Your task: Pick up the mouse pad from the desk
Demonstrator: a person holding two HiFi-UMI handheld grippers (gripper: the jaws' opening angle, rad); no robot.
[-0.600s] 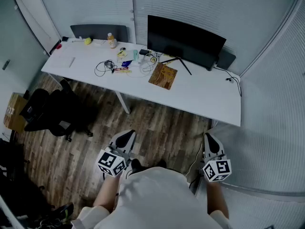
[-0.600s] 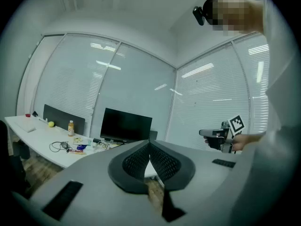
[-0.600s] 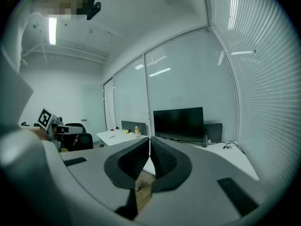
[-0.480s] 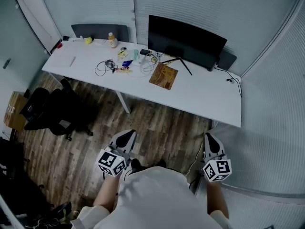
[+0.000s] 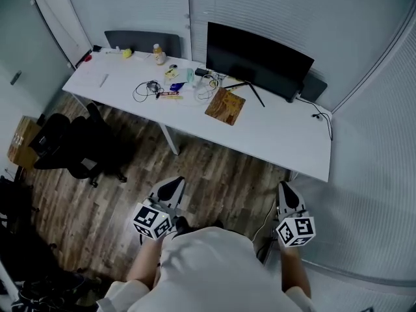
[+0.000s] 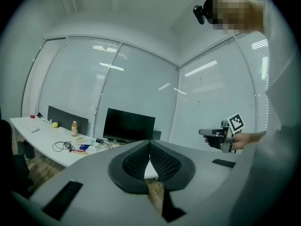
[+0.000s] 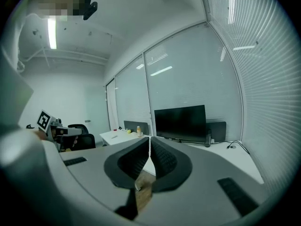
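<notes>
The mouse pad [image 5: 225, 106] is a brown, wood-patterned rectangle lying flat on the white desk [image 5: 273, 135], just in front of the black monitor [image 5: 257, 58]. Both grippers hang close to the person's body above the wooden floor, well short of the desk. My left gripper [image 5: 173, 183] has its jaws shut with nothing between them, as the left gripper view [image 6: 149, 147] also shows. My right gripper [image 5: 285, 188] is likewise shut and empty, pads together in the right gripper view [image 7: 150, 142].
Cables [image 5: 146, 90], small items and an orange bottle [image 5: 158, 54] crowd the desk's left half. A black office chair [image 5: 75, 148] stands left of the desk on the wooden floor [image 5: 221, 174]. Blinds and glass walls close the room behind and to the right.
The head view has shifted slightly, so the desk sits a little to the right and lower in the picture. Both grippers keep their places.
</notes>
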